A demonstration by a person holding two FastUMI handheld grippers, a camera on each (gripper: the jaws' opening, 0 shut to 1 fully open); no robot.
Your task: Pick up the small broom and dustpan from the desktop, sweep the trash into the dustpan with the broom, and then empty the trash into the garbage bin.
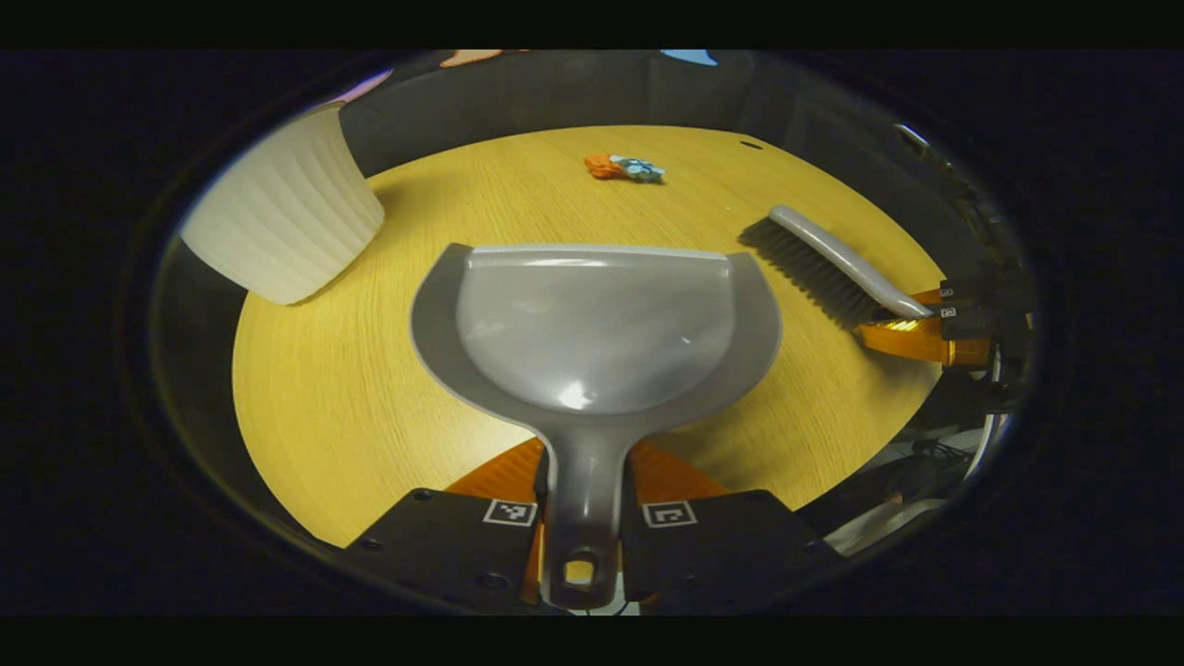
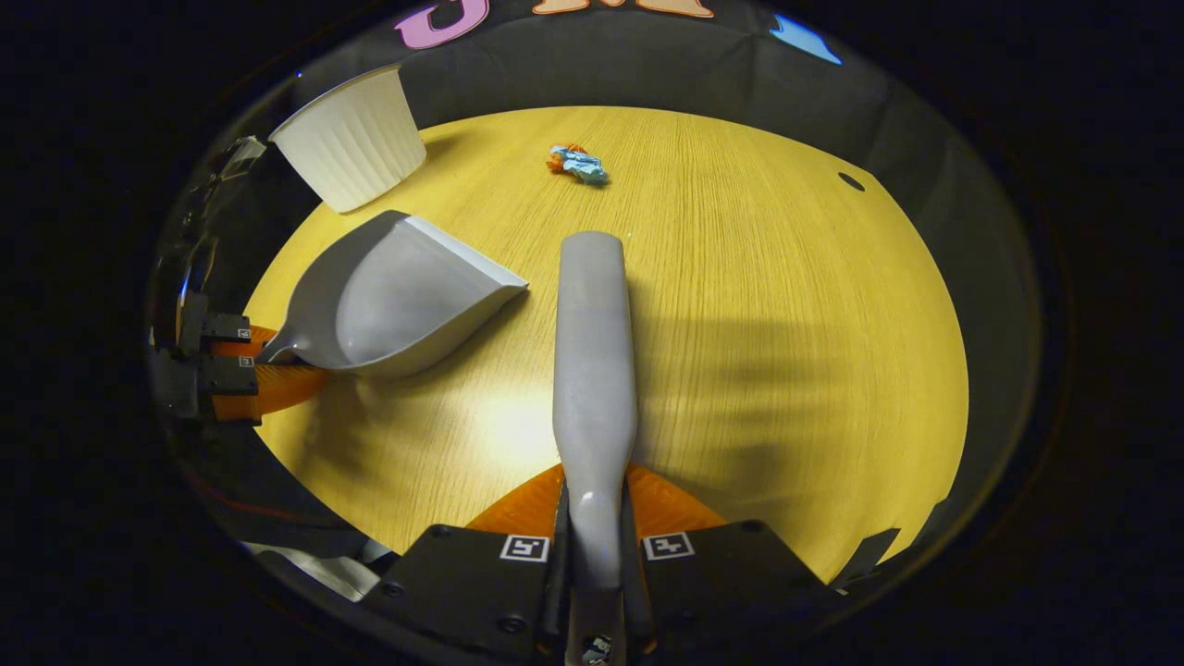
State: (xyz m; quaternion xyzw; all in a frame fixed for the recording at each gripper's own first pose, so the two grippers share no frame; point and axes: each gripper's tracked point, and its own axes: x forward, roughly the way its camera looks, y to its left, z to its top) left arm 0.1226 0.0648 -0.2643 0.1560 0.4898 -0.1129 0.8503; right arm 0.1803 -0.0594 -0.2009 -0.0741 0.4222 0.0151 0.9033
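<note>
My left gripper is shut on the handle of the grey dustpan, whose open mouth faces the far side of the wooden table. My right gripper is shut on the handle of the small grey broom, which points straight ahead above the table. The crumpled orange and blue trash lies far ahead on the table, apart from both tools. In the left gripper view the broom with its dark bristles is at the right, held by the right gripper. The right gripper view has the dustpan and the left gripper at the left, and the trash far ahead.
A white ribbed garbage bin stands at the table's far left edge, also seen as the bin in the right gripper view. A small dark spot marks the table's far right. Black booth cloth surrounds the table.
</note>
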